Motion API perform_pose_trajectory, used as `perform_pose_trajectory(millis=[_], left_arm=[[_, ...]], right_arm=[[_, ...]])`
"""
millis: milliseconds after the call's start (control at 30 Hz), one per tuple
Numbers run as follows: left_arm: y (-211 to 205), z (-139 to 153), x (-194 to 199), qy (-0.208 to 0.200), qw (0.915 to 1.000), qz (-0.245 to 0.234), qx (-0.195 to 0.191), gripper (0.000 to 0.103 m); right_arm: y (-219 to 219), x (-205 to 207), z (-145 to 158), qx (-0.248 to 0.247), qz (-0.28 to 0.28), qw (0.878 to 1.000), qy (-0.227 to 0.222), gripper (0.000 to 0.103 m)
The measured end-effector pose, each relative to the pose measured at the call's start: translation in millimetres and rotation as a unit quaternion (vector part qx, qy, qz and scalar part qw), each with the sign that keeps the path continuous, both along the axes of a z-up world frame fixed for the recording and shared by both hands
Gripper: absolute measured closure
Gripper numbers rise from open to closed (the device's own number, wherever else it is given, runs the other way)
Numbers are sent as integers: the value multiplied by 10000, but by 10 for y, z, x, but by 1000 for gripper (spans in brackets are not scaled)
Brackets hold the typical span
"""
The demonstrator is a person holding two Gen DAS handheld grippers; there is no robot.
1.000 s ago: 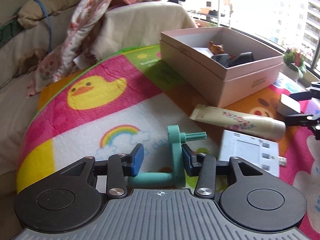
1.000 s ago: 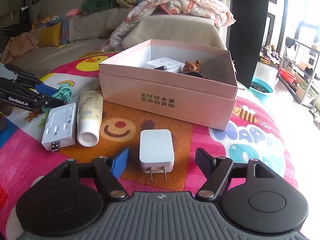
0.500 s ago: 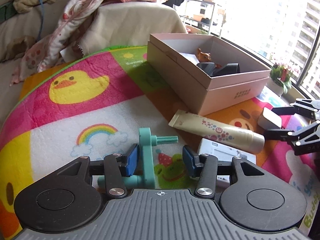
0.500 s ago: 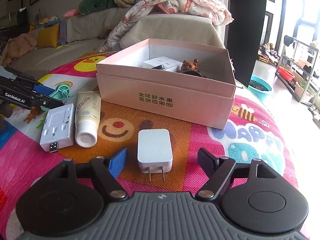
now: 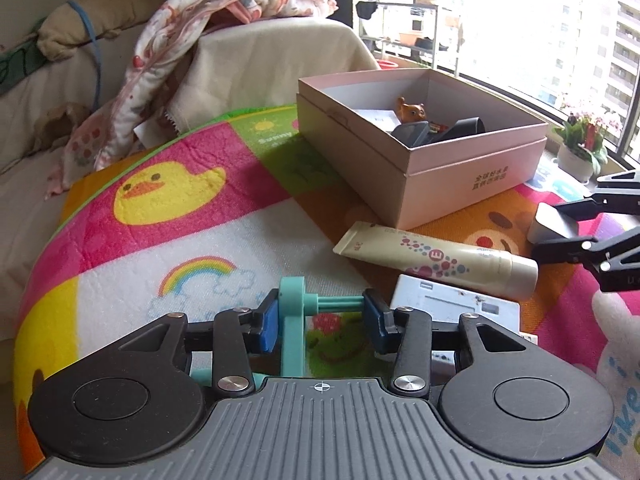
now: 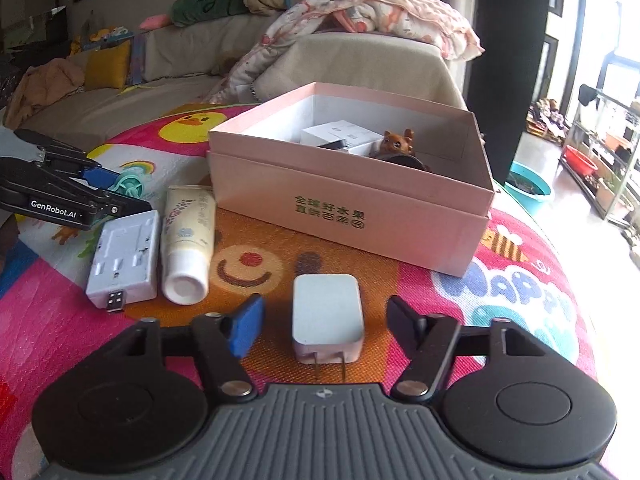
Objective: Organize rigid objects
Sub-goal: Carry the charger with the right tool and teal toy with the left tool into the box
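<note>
A teal plastic crank piece [image 5: 294, 312] lies between the blue pads of my left gripper [image 5: 320, 322]. Its jaws are closing; the left pad meets the disc and the right pad meets the peg tip. In the right wrist view the same gripper [image 6: 102, 190] shows at the left with the teal piece [image 6: 132, 188]. A white wall charger [image 6: 328, 316] lies prongs toward me between the fingers of my right gripper [image 6: 325, 326]. Those jaws are closing, with gaps on both sides. The pink box [image 6: 340, 196] holds a brown animal figurine [image 6: 396, 142] and a white carton.
A cream tube [image 6: 188, 232] and a white power adapter [image 6: 124, 260] lie side by side on the colourful play mat [image 5: 168, 192], left of the charger. Behind the box is a sofa with a blanket [image 5: 224, 12]. A potted plant [image 5: 580, 148] stands by the window.
My left gripper slid sideways, so the teal piece went from beside the right pad to spanning both pads. The right gripper's fingers drew in a little around the charger.
</note>
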State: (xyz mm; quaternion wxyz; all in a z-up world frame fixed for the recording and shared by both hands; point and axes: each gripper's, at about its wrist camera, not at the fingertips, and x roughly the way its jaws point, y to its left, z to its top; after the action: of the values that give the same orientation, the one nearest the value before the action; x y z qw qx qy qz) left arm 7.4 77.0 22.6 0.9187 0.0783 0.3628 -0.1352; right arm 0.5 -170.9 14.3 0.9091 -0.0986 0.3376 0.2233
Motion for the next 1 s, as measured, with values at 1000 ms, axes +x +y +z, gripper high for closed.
perform_pose_trajectory(millis=[1000], left_arm=[[-861, 1194, 1690, -301, 9798, -321, -1953, 55]], right_arm=[[-214, 1247, 1141, 405, -537, 9947, -776, 71]])
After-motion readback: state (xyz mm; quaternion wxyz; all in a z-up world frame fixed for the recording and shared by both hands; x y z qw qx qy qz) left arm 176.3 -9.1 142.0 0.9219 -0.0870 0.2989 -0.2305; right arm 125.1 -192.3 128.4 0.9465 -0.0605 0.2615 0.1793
